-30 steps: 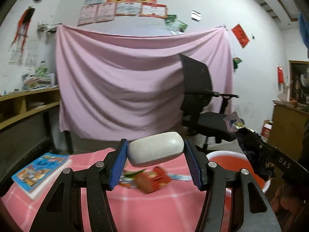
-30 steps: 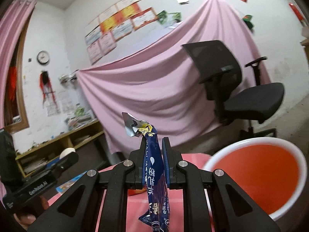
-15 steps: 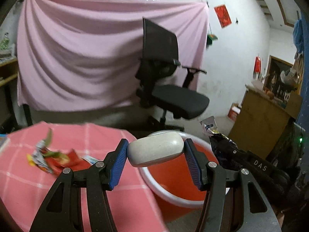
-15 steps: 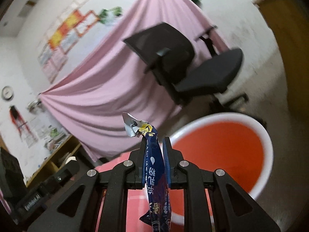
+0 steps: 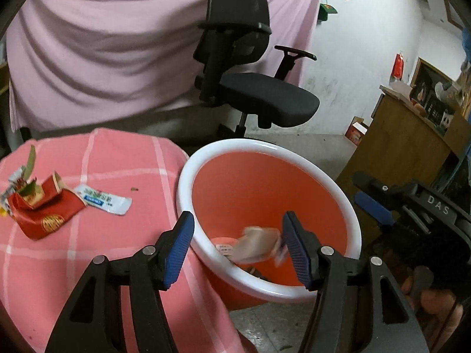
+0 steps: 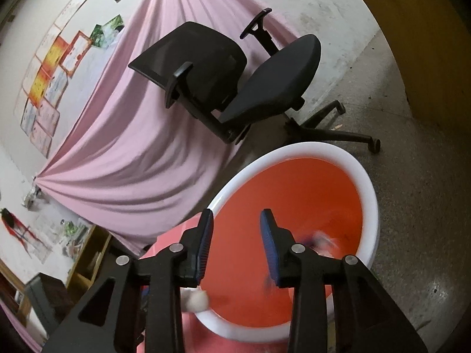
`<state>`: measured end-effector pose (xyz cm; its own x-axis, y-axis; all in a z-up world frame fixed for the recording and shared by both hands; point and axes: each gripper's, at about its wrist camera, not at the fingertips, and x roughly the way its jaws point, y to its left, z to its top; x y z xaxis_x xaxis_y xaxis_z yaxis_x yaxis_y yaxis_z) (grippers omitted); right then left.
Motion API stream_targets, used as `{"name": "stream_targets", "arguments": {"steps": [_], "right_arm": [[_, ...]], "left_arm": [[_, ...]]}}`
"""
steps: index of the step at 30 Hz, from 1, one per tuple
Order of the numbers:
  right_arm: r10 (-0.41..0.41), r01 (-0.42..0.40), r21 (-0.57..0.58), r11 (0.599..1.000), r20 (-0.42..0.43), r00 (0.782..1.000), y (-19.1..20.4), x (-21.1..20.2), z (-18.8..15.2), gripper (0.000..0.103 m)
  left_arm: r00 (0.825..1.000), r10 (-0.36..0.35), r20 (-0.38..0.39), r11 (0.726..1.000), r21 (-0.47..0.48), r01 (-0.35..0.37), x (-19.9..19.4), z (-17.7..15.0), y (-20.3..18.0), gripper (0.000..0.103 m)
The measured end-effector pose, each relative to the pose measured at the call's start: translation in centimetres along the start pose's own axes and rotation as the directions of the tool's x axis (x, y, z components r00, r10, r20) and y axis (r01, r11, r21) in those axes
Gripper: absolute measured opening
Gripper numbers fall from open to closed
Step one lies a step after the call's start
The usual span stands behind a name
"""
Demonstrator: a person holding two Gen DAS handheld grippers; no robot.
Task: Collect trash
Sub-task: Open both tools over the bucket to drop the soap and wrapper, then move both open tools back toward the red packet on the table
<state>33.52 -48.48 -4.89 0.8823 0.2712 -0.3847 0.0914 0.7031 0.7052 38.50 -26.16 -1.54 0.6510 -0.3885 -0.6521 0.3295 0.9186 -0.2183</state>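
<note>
An orange bin with a white rim (image 5: 297, 158) stands beside the pink checked table (image 5: 123, 158); it also shows in the right wrist view (image 6: 368, 182). My left gripper (image 5: 238, 247) is open above the bin, and a blurred pale oval piece (image 5: 257, 242) falls between its fingers into the bin. My right gripper (image 6: 237, 244) is open over the bin; a blurred wrapper (image 6: 321, 239) drops inside. The right gripper also shows in the left wrist view (image 5: 374, 206). On the table lie a red crumpled packet (image 5: 41, 209) and a white sachet (image 5: 103, 203).
A black office chair (image 5: 250, 88) stands behind the bin before a pink drape (image 5: 103, 53). A wooden cabinet (image 5: 412, 153) is at the right. The floor is bare concrete (image 6: 412, 206). A wooden shelf (image 6: 88, 253) stands at the left.
Both grippers swung from the table to over the bin and opened. The pale oval piece left the left gripper and the blue wrapper left the right one; both are falling in.
</note>
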Motion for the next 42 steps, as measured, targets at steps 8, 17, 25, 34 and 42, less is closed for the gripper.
{"name": "stream_targets", "arguments": {"steps": [8,17,25,34,42], "right_arm": [[-0.019,0.019,-0.033,0.999,-0.006,1.0,0.7,0.3,0.2,0.04],[-0.003,0.03,-0.217,0.976,0.123,0.992,5.6,-1.3,-0.6,0.078],[0.144,-0.043,-0.339,0.94,0.278,0.95,10.4,-3.4,-2.6,0.103],[0.239,-0.056,-0.46,0.886,0.349,0.906,15.0,-3.2,-5.6,0.103],[0.297,-0.083,-0.553,0.829,0.308,0.904,18.1,-1.7,-8.7,0.103]], "left_arm": [[0.999,0.018,0.034,0.997,-0.072,-0.015,-1.3,0.5,1.6,0.057],[0.968,0.114,0.222,0.991,-0.1,-0.094,-7.7,1.2,4.9,0.076],[0.89,0.186,0.416,0.977,-0.173,-0.124,-14.4,0.1,9.6,0.101],[0.805,0.312,0.504,0.949,-0.194,-0.247,-18.8,-1.6,13.6,0.101],[0.718,0.409,0.563,0.909,-0.187,-0.372,-20.4,-5.0,16.5,0.101]]}}
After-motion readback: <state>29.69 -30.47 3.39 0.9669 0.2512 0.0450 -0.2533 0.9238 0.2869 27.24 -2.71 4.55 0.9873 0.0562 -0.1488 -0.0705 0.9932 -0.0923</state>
